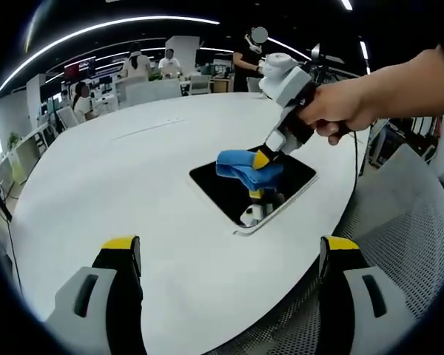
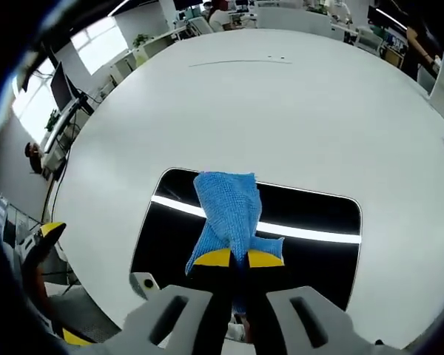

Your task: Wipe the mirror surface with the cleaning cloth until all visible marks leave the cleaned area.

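Both views: right tongs (image 2: 231, 258) pinch cloth (image 2: 228, 211) on mirror (image 2: 311, 214); left tongs (image 1: 226, 248) apart.

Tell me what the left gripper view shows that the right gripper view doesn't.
Left gripper view alone: the person's hand holding the right gripper from outside, the left gripper with jaws wide apart, and a grey mesh chair. Right gripper view alone: a bright light strip reflected across the rectangular dark mirror. Both share the round white table, the mirror, and the blue woven cleaning cloth pinched in the right gripper above it.
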`<state>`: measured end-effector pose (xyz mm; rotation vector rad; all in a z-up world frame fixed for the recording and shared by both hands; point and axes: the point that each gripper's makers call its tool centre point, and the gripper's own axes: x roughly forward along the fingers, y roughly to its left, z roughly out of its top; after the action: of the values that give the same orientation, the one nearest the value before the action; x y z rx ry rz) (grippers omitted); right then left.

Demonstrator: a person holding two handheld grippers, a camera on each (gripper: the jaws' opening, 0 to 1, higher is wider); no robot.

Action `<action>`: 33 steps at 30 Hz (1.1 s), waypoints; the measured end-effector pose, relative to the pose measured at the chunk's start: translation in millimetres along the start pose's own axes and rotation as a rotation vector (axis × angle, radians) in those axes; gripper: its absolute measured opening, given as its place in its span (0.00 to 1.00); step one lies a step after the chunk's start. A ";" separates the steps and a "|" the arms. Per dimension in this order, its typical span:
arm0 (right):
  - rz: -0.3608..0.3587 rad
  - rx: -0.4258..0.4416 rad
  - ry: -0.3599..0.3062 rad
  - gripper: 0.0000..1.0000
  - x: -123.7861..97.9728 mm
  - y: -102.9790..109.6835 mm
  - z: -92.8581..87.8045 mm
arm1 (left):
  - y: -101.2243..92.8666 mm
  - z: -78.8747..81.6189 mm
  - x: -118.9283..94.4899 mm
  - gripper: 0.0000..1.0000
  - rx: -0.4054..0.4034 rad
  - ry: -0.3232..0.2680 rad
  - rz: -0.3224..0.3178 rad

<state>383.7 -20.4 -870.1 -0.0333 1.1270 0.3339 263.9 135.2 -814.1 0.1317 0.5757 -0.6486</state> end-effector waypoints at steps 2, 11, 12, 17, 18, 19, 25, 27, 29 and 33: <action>-0.004 -0.010 -0.001 0.00 3.3 -1.1 6.1 | 0.6 -0.1 -0.2 0.99 -0.004 0.000 0.005; -0.028 -0.058 0.004 0.00 10.0 -3.0 27.5 | -1.0 -1.9 0.5 0.99 0.006 0.012 -0.004; -0.030 -0.060 0.005 0.00 11.2 -3.0 29.8 | -1.2 -1.7 0.5 0.99 0.008 0.012 -0.005; -0.020 -0.077 0.017 0.00 13.9 -4.7 33.1 | -0.7 -1.0 -0.4 0.99 0.003 0.008 -0.002; -0.013 -0.080 0.012 0.00 13.1 -5.1 32.1 | -0.6 -0.8 -0.5 0.99 0.004 0.006 -0.002; -0.006 -0.092 0.005 0.00 12.4 -5.2 31.2 | -0.3 -0.7 -0.5 0.99 0.004 0.005 -0.001; -0.011 -0.086 0.012 0.00 10.7 -16.6 29.4 | -1.0 -0.8 -0.4 0.99 0.005 0.006 -0.004; -0.018 -0.096 0.011 0.00 11.8 -20.4 29.9 | -0.8 -0.7 -0.5 0.99 0.003 0.005 -0.002; -0.029 -0.112 0.008 0.00 9.9 -23.0 29.3 | -0.6 -0.7 -0.8 0.99 0.001 0.005 -0.001; -0.046 -0.118 0.005 0.00 7.5 -32.5 27.7 | -1.5 -1.1 -0.6 0.99 0.006 0.010 -0.004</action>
<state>420.1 -44.1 -869.3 -0.1642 1.1090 0.3594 262.1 134.6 -814.6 0.1391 0.5839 -0.6542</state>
